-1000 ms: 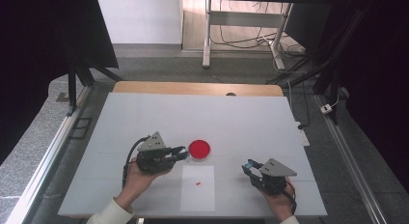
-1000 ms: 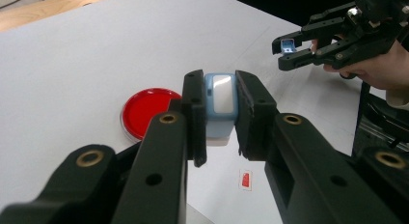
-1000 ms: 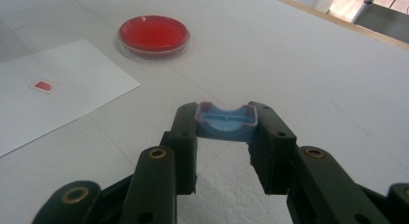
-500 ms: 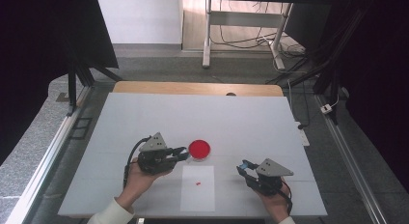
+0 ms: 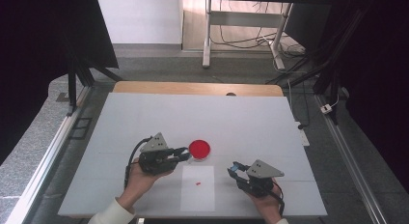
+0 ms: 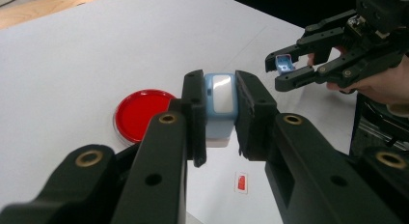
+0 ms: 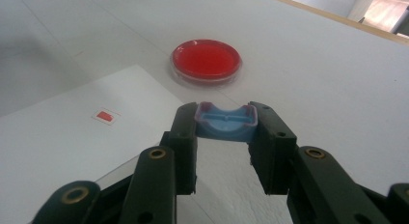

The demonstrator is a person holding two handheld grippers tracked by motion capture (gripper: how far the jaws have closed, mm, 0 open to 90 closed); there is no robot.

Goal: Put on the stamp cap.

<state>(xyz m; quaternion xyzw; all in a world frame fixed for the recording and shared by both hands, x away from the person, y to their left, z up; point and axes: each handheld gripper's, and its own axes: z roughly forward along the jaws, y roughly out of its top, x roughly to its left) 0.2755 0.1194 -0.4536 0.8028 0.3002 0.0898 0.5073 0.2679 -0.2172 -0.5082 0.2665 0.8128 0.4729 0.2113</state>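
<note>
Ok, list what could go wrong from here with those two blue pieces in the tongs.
1. The right tongs pinch the small blue cap only at their tips, so it could slip or flip out.
2. The left tongs hold the blue case right beside the red dish; a careless swing could knock the dish.
3. Joining both pieces in mid-air, a misalignment could drop one onto the white sheet.

Dish [image 5: 199,149] behind paper sheet [image 5: 197,197]
</note>
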